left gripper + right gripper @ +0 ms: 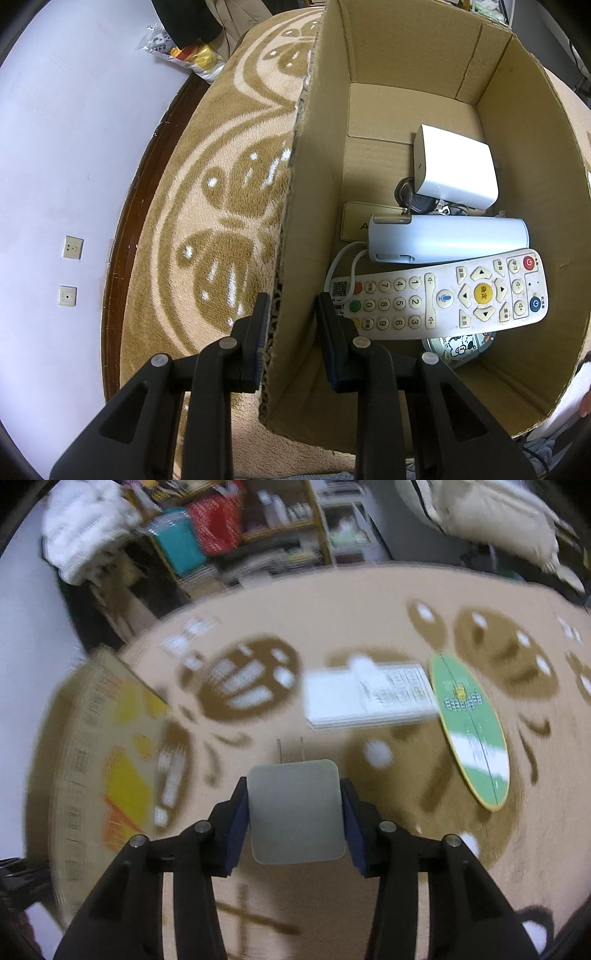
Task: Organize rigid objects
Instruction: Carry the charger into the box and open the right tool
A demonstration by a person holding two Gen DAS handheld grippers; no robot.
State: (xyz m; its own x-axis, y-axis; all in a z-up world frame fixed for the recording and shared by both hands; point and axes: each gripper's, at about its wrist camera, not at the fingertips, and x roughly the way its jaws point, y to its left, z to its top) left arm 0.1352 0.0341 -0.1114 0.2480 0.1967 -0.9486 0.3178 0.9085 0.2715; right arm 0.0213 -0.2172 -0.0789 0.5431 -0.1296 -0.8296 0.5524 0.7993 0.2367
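Our left gripper point(291, 314) is clamped on the cardboard box point(535, 177) wall, one pad either side. Our right gripper point(293, 805) grips a grey plug adapter point(295, 812) by its sides, prongs pointing away, above the rug point(332, 609).

In the box: white remote point(443, 295), pale blue bottle point(450, 238), white charger block point(454, 166), keys point(417, 201).

On the rug ahead of the adapter: white booklets point(365, 696), green oval board point(469, 727). Box sits left. Shelves point(258, 524) behind; right view blurred.
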